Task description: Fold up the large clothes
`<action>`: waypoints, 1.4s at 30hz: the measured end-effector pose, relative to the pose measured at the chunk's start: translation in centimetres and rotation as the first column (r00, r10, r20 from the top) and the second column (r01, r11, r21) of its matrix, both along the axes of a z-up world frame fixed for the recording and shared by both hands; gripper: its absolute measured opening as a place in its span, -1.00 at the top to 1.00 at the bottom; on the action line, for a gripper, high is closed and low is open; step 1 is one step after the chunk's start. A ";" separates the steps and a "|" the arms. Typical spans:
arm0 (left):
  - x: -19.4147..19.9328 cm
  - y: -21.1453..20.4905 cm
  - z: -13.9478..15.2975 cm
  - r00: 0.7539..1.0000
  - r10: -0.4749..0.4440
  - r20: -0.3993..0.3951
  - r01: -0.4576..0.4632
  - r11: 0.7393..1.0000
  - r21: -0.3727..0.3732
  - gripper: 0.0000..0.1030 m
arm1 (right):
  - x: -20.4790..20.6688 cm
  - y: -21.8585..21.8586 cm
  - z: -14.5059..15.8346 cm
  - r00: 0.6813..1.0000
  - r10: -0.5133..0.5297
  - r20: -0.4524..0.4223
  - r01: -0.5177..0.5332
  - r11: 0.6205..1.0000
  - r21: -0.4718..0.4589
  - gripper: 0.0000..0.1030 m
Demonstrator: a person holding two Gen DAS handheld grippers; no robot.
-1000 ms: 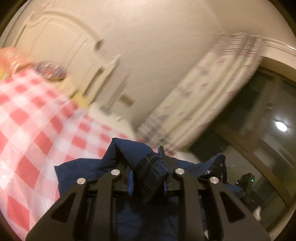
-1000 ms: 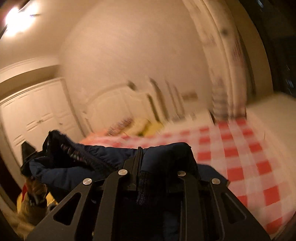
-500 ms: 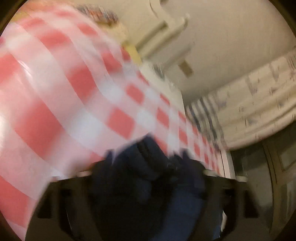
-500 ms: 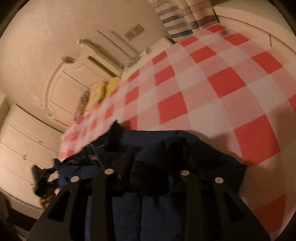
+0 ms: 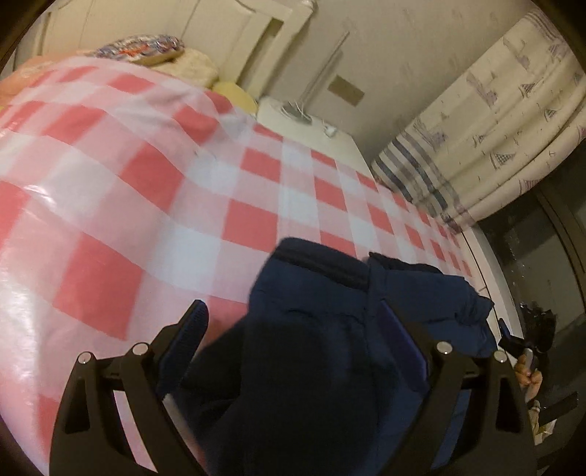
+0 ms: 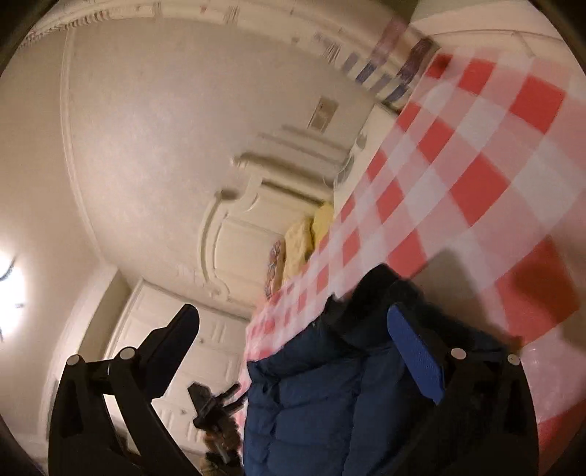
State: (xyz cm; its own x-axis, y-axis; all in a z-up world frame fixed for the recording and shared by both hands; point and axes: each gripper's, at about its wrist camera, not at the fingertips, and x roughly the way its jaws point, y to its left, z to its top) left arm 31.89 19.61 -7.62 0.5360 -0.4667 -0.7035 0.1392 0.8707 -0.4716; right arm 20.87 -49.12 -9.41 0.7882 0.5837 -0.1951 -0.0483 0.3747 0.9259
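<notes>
A navy padded jacket (image 5: 322, 293) lies bunched on the red-and-white checked bed cover (image 5: 128, 183). My left gripper (image 5: 289, 311) stands open over it, fingers wide, with a dark fold of the jacket loose between them. In the rolled right wrist view, my right gripper (image 6: 293, 315) has its jaws opening. The jacket (image 6: 304, 402) rests against the blue pad (image 6: 414, 359) of one finger, and the other finger (image 6: 175, 340) is free in the air. Each gripper appears small in the other's view, the right one (image 5: 531, 329) and the left one (image 6: 212, 402).
Pillows (image 5: 197, 66) and a white headboard (image 5: 219, 22) sit at the bed's far end. A white bedside table (image 5: 311, 124) and a printed curtain (image 5: 494, 128) stand beyond the bed, by a dark window. A white wardrobe (image 6: 205, 359) stands behind.
Both grippers were shut on the jacket and held it up. They came down to the bed, the right one rolled, and both have opened, letting the jacket drop.
</notes>
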 end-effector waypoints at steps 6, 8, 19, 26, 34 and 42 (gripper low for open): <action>2.3 -1.9 -1.5 0.997 -0.028 -0.066 0.028 1.000 0.004 -0.78 | 1.8 4.2 2.3 0.990 0.031 -0.136 -0.105 0.805 -0.583 -0.91; 2.7 -2.8 -1.8 0.997 -0.040 -0.073 0.043 0.998 0.041 -0.76 | 2.8 5.6 2.1 0.985 0.043 -0.166 -0.145 0.727 -0.672 -0.91; 1.5 -6.6 -3.5 0.995 0.063 0.077 -0.089 0.911 0.402 -0.47 | 5.4 9.0 -3.6 0.982 0.024 -0.187 -0.161 0.618 -0.770 -0.27; 1.8 -5.4 -3.7 0.995 0.085 0.060 -0.100 0.933 0.345 -0.51 | 5.1 9.2 -3.4 0.983 0.009 -0.183 -0.151 0.609 -0.778 -0.23; 1.7 -4.5 -3.9 0.991 0.119 0.065 -0.133 0.946 0.296 -0.57 | 5.2 8.8 -3.5 0.983 0.013 -0.182 -0.149 0.631 -0.762 -0.25; 1.7 -3.3 -4.5 0.987 0.150 0.061 -0.160 0.960 0.231 -0.57 | 5.3 8.7 -3.5 0.984 0.001 -0.176 -0.135 0.649 -0.749 -0.34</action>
State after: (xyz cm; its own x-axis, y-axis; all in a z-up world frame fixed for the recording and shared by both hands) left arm 33.57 16.36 -12.11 0.6203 -0.2003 -0.7584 0.0095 0.9687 -0.2481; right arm 26.20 -40.38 -12.92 0.6751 0.2314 -0.7005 0.0068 0.9476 0.3195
